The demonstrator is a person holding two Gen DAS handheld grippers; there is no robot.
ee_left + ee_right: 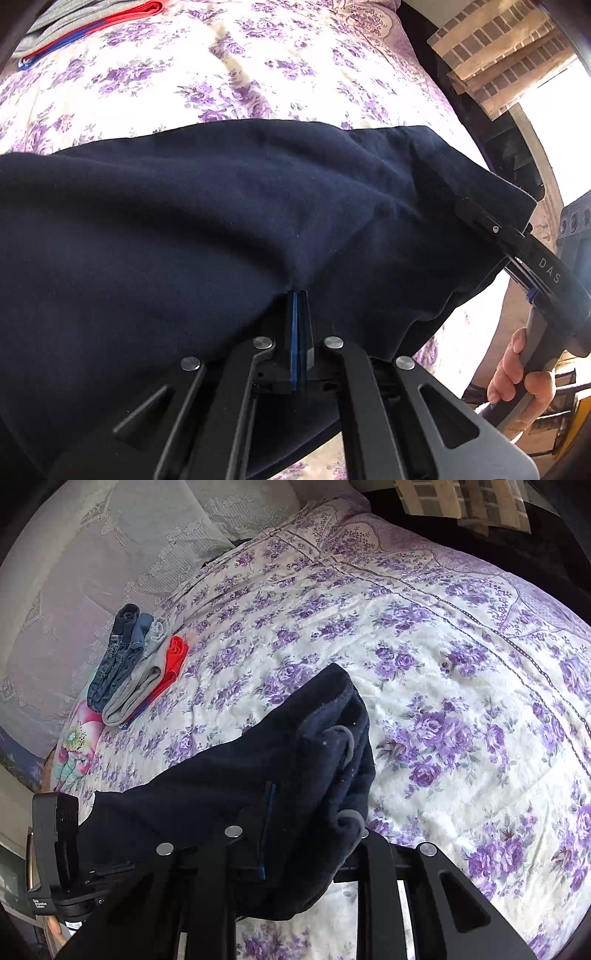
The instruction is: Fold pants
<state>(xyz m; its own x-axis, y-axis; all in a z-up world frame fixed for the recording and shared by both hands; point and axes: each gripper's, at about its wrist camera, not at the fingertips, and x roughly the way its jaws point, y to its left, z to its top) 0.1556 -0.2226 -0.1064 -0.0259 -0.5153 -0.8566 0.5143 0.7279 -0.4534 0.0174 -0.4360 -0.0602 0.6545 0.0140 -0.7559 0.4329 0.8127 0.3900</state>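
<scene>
The dark navy pants [221, 229] hang stretched between both grippers above the bed. My left gripper [299, 295] is shut on the pants' edge, its blue pads pressed together on the cloth. In the left wrist view the right gripper [476, 214] clamps the far right corner of the pants, with a hand on its handle. In the right wrist view my right gripper [271, 790] is shut on the pants [258, 775], and the waistband with a grey drawstring [349, 746] folds over its fingers. The left gripper's body [55, 849] shows at the lower left.
The bed has a white quilt with purple flowers [443, 664]. A stack of folded clothes [136, 664], denim, grey and red, lies at the quilt's far left; it also shows in the left wrist view [92, 22]. Lace-covered pillows [110, 554] sit behind. A dark gap [461, 110] borders the bed.
</scene>
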